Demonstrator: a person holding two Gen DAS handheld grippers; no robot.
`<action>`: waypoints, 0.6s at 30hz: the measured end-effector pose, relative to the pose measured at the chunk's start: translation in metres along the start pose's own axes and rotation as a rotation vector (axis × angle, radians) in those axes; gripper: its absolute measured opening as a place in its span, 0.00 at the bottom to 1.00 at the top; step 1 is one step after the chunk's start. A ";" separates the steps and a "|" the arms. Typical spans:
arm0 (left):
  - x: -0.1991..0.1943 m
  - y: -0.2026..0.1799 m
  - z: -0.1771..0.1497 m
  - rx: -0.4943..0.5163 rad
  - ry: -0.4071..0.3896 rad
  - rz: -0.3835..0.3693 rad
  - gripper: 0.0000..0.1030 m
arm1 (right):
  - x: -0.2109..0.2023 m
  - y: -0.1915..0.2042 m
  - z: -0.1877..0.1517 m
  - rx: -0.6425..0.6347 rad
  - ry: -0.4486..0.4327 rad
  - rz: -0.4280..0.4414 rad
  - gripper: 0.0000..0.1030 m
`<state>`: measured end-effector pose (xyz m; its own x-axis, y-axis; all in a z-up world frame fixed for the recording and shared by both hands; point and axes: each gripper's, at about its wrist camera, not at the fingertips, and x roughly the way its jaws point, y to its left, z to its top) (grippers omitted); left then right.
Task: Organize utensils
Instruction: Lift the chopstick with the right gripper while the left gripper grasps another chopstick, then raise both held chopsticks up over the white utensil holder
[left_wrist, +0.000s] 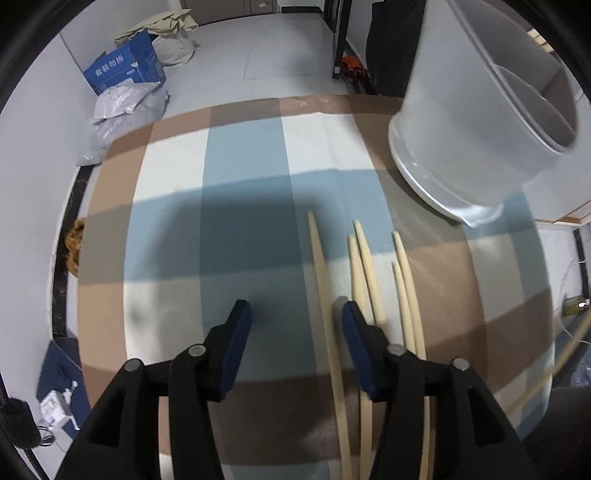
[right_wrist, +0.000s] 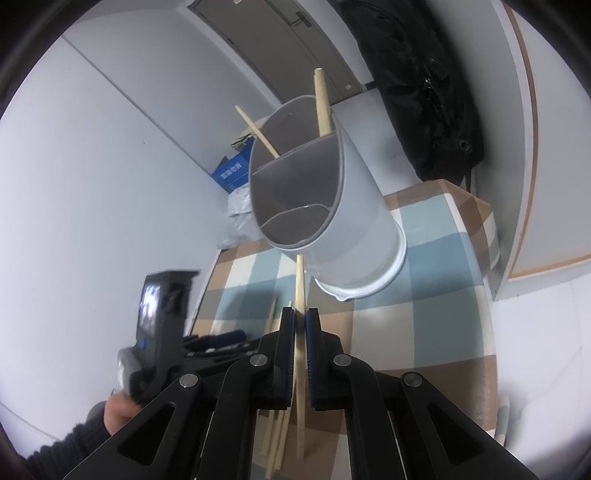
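Observation:
Several wooden chopsticks (left_wrist: 364, 273) lie side by side on the checked tablecloth (left_wrist: 240, 166), tips pointing away. My left gripper (left_wrist: 295, 314) is open low over the cloth, its right finger (left_wrist: 356, 332) over the chopsticks. The grey divided utensil holder (left_wrist: 480, 122) stands at the far right. My right gripper (right_wrist: 300, 317) is shut on one chopstick (right_wrist: 300, 280), whose tip points up at the holder (right_wrist: 314, 195) just below its rim. Two chopsticks (right_wrist: 322, 103) stand in the holder's back compartments. The left gripper's body (right_wrist: 162, 314) and the hand holding it show at lower left.
A black bag (right_wrist: 424, 85) hangs behind the table at the right. A blue box (left_wrist: 125, 70) and plastic bags (left_wrist: 122, 107) lie on the floor beyond the far edge of the table. A white wall runs along the left.

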<state>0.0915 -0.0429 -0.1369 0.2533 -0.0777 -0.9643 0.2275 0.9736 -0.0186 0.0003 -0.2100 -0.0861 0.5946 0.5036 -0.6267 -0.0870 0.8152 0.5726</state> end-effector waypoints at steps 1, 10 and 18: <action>0.003 0.001 0.006 -0.011 0.008 -0.005 0.47 | 0.000 0.001 0.000 -0.007 -0.001 -0.001 0.05; 0.003 0.005 0.018 0.032 0.028 -0.004 0.01 | 0.000 0.001 0.001 -0.014 -0.003 -0.011 0.05; -0.029 0.023 0.004 -0.068 -0.125 -0.081 0.01 | -0.003 0.004 0.003 -0.038 -0.025 -0.044 0.05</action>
<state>0.0927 -0.0187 -0.1082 0.3532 -0.1782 -0.9184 0.1889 0.9751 -0.1165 0.0003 -0.2093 -0.0809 0.6186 0.4598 -0.6371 -0.0904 0.8471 0.5237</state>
